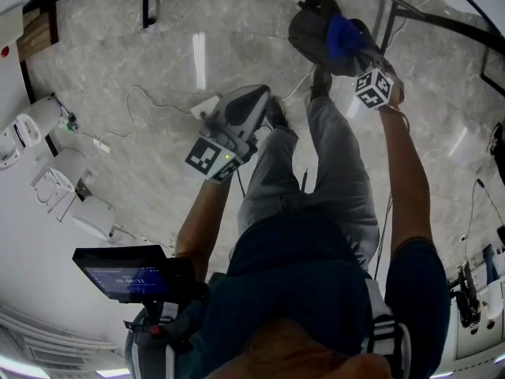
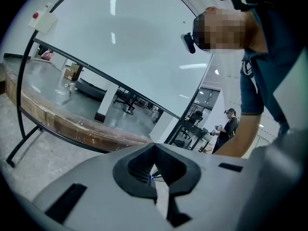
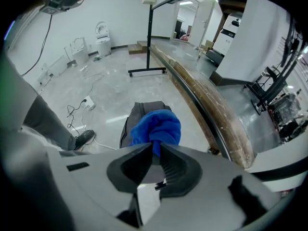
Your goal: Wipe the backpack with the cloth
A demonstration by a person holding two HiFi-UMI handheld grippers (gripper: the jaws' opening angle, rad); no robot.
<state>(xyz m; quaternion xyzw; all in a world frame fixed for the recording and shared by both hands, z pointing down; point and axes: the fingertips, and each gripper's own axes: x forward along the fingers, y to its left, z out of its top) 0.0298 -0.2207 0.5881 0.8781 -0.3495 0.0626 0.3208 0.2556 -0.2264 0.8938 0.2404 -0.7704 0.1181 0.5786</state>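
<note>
Grey fabric backpack, lying on the pale marble floor at one o'clock in the head view, is topped by the crumpled blue cloth, clamped only thinly in the right gripper; the cloth could be tugged free by a hard stroke; the left gripper is seen closed, empty.

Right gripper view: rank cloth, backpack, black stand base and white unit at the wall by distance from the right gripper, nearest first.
1. blue cloth, between the jaws.
2. backpack, just behind it.
3. black stand base, on the floor beyond.
4. white unit, far left wall.
</note>
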